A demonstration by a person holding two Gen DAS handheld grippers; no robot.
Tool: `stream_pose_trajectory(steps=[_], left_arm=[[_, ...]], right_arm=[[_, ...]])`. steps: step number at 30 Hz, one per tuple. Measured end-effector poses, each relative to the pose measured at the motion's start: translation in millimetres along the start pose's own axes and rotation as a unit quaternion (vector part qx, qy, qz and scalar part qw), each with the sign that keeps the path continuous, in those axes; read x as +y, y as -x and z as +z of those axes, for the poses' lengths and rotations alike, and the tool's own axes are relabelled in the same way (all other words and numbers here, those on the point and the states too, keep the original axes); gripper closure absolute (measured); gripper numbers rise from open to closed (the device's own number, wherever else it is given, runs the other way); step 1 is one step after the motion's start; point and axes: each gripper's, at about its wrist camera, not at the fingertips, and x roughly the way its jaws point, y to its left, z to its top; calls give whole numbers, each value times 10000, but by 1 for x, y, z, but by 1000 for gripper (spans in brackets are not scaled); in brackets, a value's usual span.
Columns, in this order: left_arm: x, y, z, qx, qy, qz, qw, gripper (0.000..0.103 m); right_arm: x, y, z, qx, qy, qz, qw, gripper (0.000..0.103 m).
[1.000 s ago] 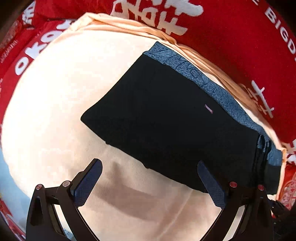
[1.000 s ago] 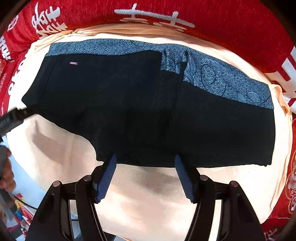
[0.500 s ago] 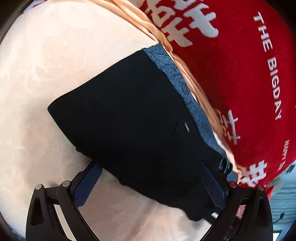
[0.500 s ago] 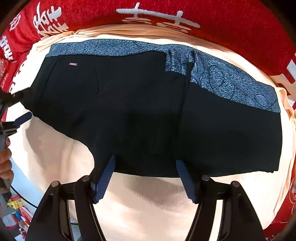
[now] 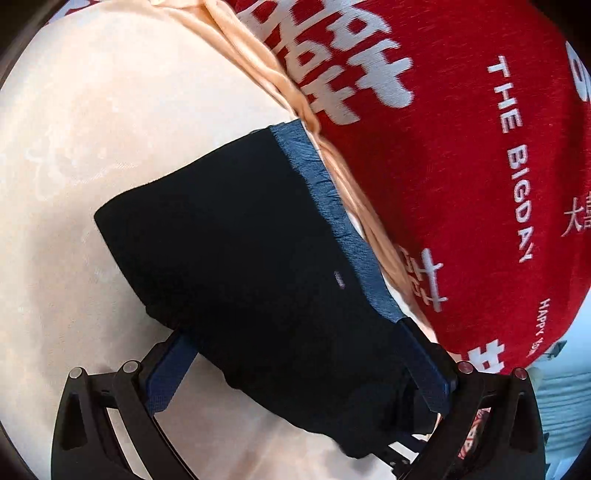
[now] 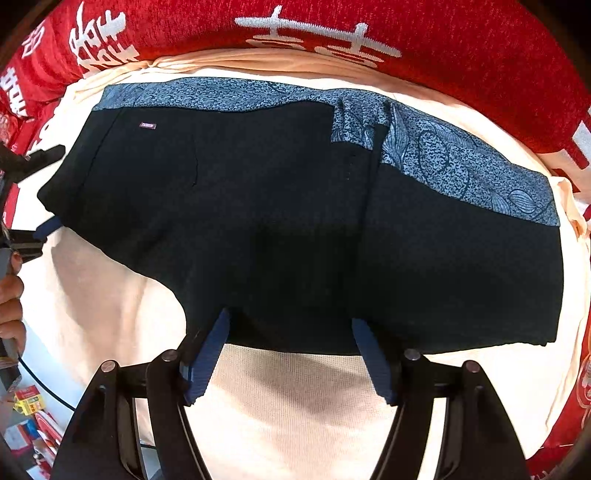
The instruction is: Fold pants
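Observation:
Black pants (image 6: 280,221) with a blue patterned waistband (image 6: 461,166) lie flat on a cream cloth (image 6: 295,406). My right gripper (image 6: 291,350) is open, its blue pads (image 6: 207,358) straddling the near edge at the crotch. My left gripper (image 5: 299,369) is open around the left end of the pants (image 5: 240,258), with the fabric between its pads (image 5: 166,373). It also shows in the right wrist view (image 6: 37,195), at the pants' left edge. Both grippers' fingertips are partly hidden by the fabric.
A red blanket with white lettering (image 6: 332,29) rings the cream cloth at the back and sides, and also fills the right of the left wrist view (image 5: 461,147). Small boxes and a cable (image 6: 29,402) lie off the surface at lower left.
My left gripper has swung left and moved forward until the pants' end lies between its pads. My right gripper has edged forward to the pants' near edge. The pants have not moved.

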Motion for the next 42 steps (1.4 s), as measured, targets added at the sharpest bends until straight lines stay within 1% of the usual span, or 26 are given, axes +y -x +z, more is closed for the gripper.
stream_pose_trajectory(steps=[1, 4, 6, 7, 8, 9, 10, 13, 14, 16, 18, 19, 20, 21, 22, 23, 25, 26, 28, 29, 31, 34, 36, 38, 41, 42], left_arm=[[7, -7, 2, 65, 138, 51, 9999, 0], [6, -10, 5, -83, 273, 47, 9996, 0], [1, -13, 4, -108, 287, 277, 9991, 3], [-5, -14, 4, -157, 237, 625, 9976, 13], [-9, -14, 3, -171, 142, 897, 9957, 19], [-13, -14, 2, -204, 23, 1119, 9935, 38], [-22, -14, 0, -268, -308, 1527, 9874, 58], [-41, -14, -7, -356, -1164, 2042, 9713, 64], [-52, -14, -13, -450, -1590, 2255, 9601, 64], [-75, -16, -29, -665, -2399, 2650, 9316, 65], [-98, -17, -49, -938, -3137, 2901, 8993, 65], [-106, -19, -58, -1024, -3411, 2994, 8851, 65], [-111, -20, -64, -1078, -3602, 3052, 8749, 65], [-117, -23, -73, -1135, -3891, 3134, 8588, 65], [-121, -26, -80, -1164, -4099, 3201, 8462, 65], [-125, -31, -89, -1187, -4412, 3296, 8262, 65], [-131, -37, -96, -1218, -4741, 3423, 8020, 65], [-131, -38, -98, -1232, -4828, 3448, 7955, 65], [-134, -41, -102, -1258, -5001, 3521, 7811, 65], [-133, -43, -104, -1262, -5046, 3549, 7768, 65], [-134, -46, -106, -1277, -5132, 3617, 7678, 65], [-138, -47, -110, -1333, -5243, 3652, 7576, 65], [-139, -48, -113, -1389, -5303, 3657, 7522, 65], [-139, -47, -116, -1418, -5318, 3665, 7502, 65], [-139, -44, -120, -1394, -5279, 3660, 7536, 65], [-140, -45, -120, -1284, -5291, 3600, 7576, 65]], right_arm=[[0, 0, 0, -5, 6, -4, 10000, 30], [2, -2, 0, -14, 48, -54, 10000, 30], [4, -2, 0, -19, 72, -87, 9999, 30], [5, -3, 1, -21, 66, -86, 9999, 30], [6, -3, 1, -21, 71, -79, 9999, 29], [6, -3, 2, -11, 88, -76, 9999, 29], [7, -2, 3, 8, 107, -72, 9999, 29], [6, 8, 5, -10, 158, -61, 9999, 29], [5, 14, 6, -71, 164, -44, 9998, 29], [1, 30, 9, -266, 144, 62, 9995, 29], [-7, 46, 17, -424, 34, 228, 9988, 29], [-12, 53, 24, -473, -71, 397, 9981, 29], [-16, 57, 30, -472, -126, 542, 9973, 29], [-19, 61, 40, -449, -197, 757, 9959, 29], [-20, 67, 51, -455, -248, 975, 9939, 29], [-19, 70, 56, -476, -265, 1134, 9921, 29], [-10, 81, 83, -511, -185, 1553, 9864, 25], [-1, 85, 101, -475, -103, 1807, 9823, 22], [19, 90, 130, -400, 37, 2223, 9741, 22], [27, 91, 138, -350, 99, 2351, 9713, 22], [61, 84, 165, 82, 435, 2671, 9626, 22], [109, 72, 185, 455, 956, 2726, 9563, 22], [141, 64, 189, 664, 1316, 2619, 9538, 22], [168, 50, 191, 896, 1577, 2369, 9544, 22], [185, 30, 192, 1129, 1866, 1834, 9585, 22], [187, 23, 192, 1200, 1912, 1569, 9615, 23]])
